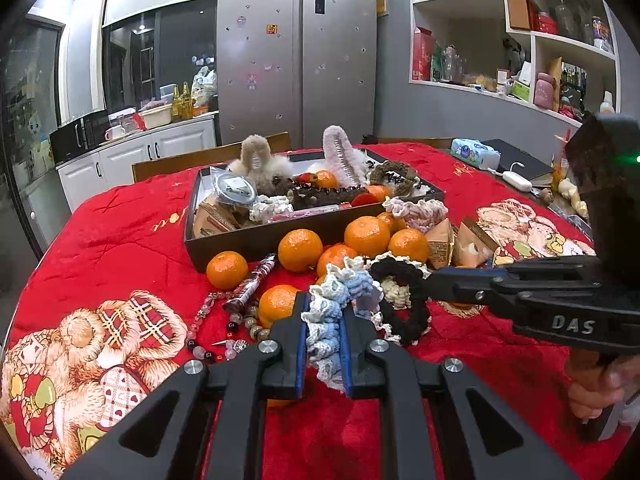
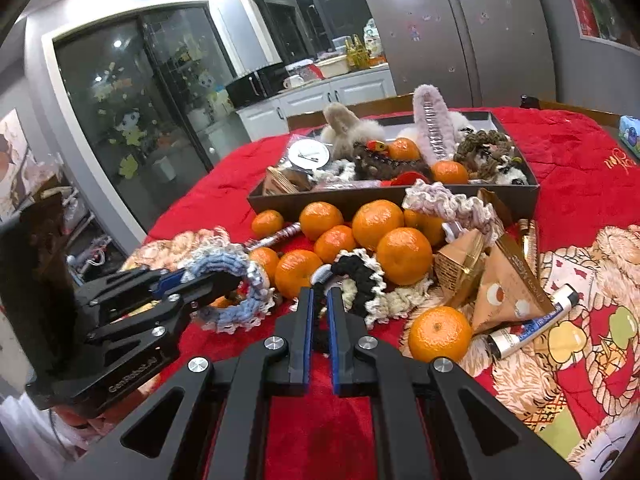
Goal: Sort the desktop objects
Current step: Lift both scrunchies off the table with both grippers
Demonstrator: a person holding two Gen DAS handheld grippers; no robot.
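On the red quilted tablecloth [image 1: 120, 240], the dark cardboard tray [image 1: 240, 242] is sitting behind the loose pile w/ soft things already inside, prob. the sorting bin. Round glossy mandarins [image 1: 300, 250] are crowding its front wall. Left gripper [image 1: 325, 344] is pinching the blue-and-white crocheted scrunchie [image 1: 340, 292], ruffled yarn. Right gripper [image 2: 318, 340], nearly closed, is seemingly nipping the black-and-cream crocheted scrunchie [image 2: 360, 276].

Indoor ceiling light pours in bright from the upper left, blowing out to white glare there in both views, the dark glass doors [image 2: 132, 92] catch small lamp reflections, colours run saturated but sharp at centre, and fisheye bending darkens and curves every edge.
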